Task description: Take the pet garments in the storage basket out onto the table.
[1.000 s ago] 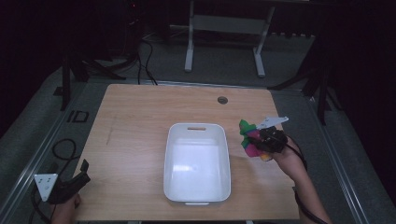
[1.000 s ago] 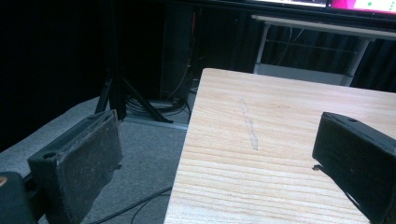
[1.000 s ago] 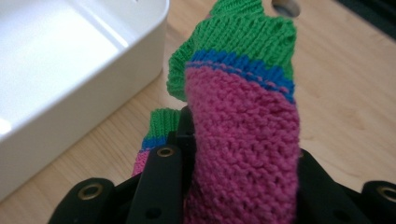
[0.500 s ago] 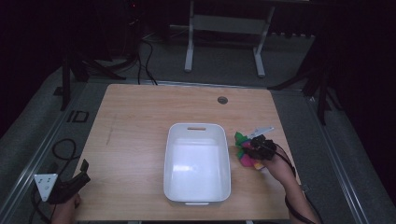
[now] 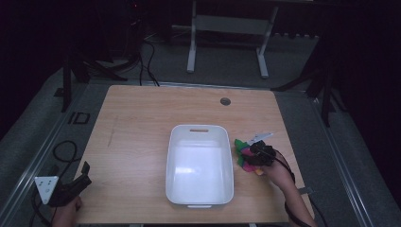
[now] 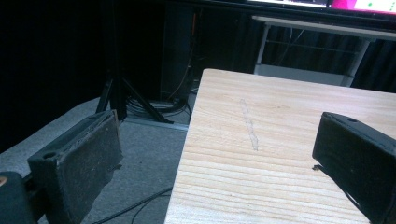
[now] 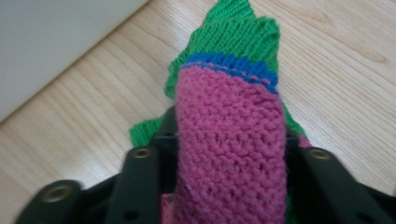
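- Because it is knitted yarn in pink, blue and green, the knitted piece (image 7: 231, 140) should handle as a light, soft, floppy thing that folds under its own weight and gives when pinched; it is neither fragile nor slippery, since the ribbed surface offers plenty of friction.
- Judging by that, the best hold is across a bunched fold of the pink band, deep between the pads, so that loose green edges cannot slide free.
- In the right gripper view the pink band runs straight up between the 2 black jaws, while the green part spreads past them onto the wood.
- The right gripper (image 5: 251, 155) has just been opening its jaws; they now stand partly apart with the fabric between them, flanking it loosely rather than clamping it.
- The piece lies on the table (image 5: 142, 123), just beside the right wall of the white tub (image 5: 227, 165) and outside it.
- The left gripper (image 6: 219, 163) hangs at the near left corner of the table, its 2 jaws wide apart and holding nothing.
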A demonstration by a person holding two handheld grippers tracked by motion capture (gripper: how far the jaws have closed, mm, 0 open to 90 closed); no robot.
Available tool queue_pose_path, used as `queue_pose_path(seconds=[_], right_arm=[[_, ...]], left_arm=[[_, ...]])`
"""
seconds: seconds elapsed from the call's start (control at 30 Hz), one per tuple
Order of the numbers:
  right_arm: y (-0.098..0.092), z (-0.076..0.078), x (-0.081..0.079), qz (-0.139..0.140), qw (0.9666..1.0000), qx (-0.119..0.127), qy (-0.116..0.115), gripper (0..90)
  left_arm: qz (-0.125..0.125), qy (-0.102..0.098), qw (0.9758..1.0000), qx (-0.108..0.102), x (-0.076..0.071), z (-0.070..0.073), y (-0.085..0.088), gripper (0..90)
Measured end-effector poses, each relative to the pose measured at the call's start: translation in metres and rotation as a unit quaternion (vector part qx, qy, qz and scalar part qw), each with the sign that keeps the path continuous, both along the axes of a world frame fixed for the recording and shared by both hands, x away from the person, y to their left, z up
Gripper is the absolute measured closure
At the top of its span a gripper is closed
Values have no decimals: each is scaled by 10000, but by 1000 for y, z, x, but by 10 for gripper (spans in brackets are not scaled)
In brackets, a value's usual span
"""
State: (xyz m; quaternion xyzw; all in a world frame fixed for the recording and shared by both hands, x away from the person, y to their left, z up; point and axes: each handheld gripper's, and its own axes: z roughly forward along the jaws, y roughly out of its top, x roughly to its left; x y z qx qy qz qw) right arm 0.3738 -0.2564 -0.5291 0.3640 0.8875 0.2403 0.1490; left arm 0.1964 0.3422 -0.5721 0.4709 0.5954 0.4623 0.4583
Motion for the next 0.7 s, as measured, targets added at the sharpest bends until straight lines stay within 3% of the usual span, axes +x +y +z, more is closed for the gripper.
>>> queue_pose_path(seconds=[0.17,0.3,0.5,0.7], right_arm=[[0,9,-3,84,9999,95,29,446],[-4,21,-7,25,9997,228,-103,344],[-17,39,-16,-88,9979,565,-295,287],[-34,44,-28,-208,9961,755,-417,271]], left_arm=[[-2,3,10000,-6,0,0,0,18],[2,-1,10000,5,0,0,0,18],[4,11,10000,8,0,0,0,18],[6,9,10000,9,0,0,0,18]])
